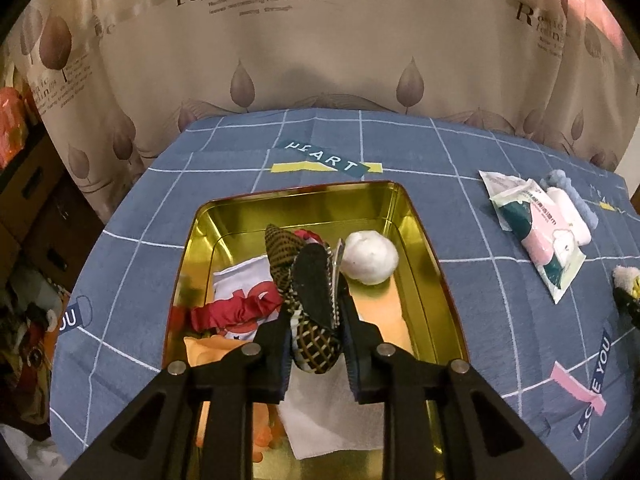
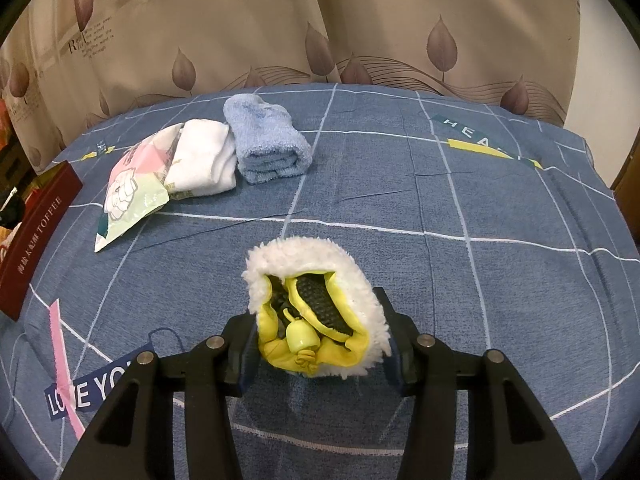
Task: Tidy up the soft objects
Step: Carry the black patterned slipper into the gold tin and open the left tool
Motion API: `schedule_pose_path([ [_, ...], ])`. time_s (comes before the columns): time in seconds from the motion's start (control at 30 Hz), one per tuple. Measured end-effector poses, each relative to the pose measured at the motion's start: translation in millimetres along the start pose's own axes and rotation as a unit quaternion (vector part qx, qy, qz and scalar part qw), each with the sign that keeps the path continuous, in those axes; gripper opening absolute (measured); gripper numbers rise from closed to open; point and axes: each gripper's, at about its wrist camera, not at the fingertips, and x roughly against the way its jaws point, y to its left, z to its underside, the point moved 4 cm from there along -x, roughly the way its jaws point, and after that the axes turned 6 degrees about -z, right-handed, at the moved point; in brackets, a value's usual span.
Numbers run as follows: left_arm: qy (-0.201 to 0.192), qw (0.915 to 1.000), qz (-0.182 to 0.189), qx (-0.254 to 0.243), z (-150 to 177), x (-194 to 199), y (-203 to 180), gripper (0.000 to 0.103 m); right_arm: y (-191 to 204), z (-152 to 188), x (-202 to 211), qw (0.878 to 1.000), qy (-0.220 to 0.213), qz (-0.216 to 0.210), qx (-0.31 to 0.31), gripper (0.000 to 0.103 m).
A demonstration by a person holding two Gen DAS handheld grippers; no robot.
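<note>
1. The left gripper (image 1: 316, 336) hangs over the gold tin (image 1: 432, 256). A dark item with a gold lattice pattern (image 1: 308, 300) sits between its fingers; the left pad lies against it, but a thin gap shows at the right pad, so I cannot tell whether it is gripped or let go. What kind of item it is stays hard to make out.
2. The tin is a shiny rectangular tray with rounded corners. Its near end is hidden behind the gripper's black frame.
3. Inside it lie a white fluffy ball (image 1: 370, 258), a crumpled red cloth (image 1: 236, 312), a white printed cloth (image 1: 244, 280) partly buried under the red one, a flat white sheet (image 1: 332, 416), and something orange (image 1: 208, 348), mostly covered.
4. The right gripper (image 2: 320, 344) is clenched on a fleecy white slipper-like piece (image 2: 316, 256) with a yellow lining and dark knobbly inner surface; a small yellow bell-shaped charm (image 2: 301, 336) dangles at its near end.
5. On the blue checked cloth over the table (image 2: 480, 208) rest a rolled light-blue towel (image 2: 268, 144), a folded white towel (image 2: 204, 160) just beside it, and a glossy plastic packet (image 2: 128, 196) leaning on the white one.
6. The tin's dark red side wall (image 2: 36, 236) is cut off at the left edge of the right wrist view.
</note>
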Motion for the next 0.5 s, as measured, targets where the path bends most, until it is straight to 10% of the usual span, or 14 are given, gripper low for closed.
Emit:
schedule_pose_path([
  [0.5, -0.017, 0.9988, -0.035, -0.03, 0.8, 9.5, -5.9, 0.043, 1.2, 0.1, 0.3, 1.0, 0.002, 0.008, 0.006, 0.048],
])
